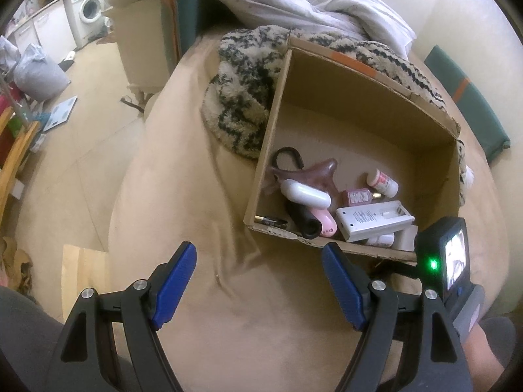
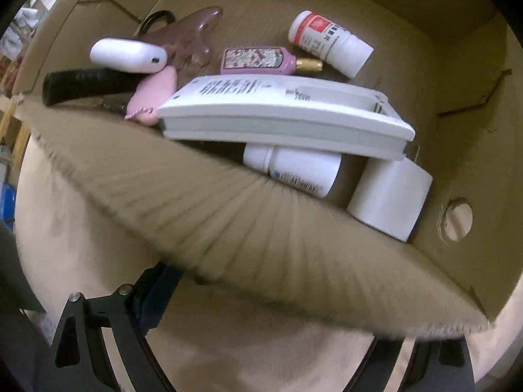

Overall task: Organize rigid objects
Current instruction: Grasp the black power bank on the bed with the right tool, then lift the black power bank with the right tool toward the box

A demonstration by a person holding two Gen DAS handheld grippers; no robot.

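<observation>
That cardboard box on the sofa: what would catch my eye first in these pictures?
Probably the open cardboard box on the beige sofa, its near end heaped with small things: a long white remote-like case lying across a white bottle, and a pink perfume bottle behind. Next, the left gripper, blue pads wide apart and empty, just short of the box.

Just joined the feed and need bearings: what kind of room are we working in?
Probably a lived-in home: a washing machine under a counter, a duvet heaped behind the cardboard box.
</observation>
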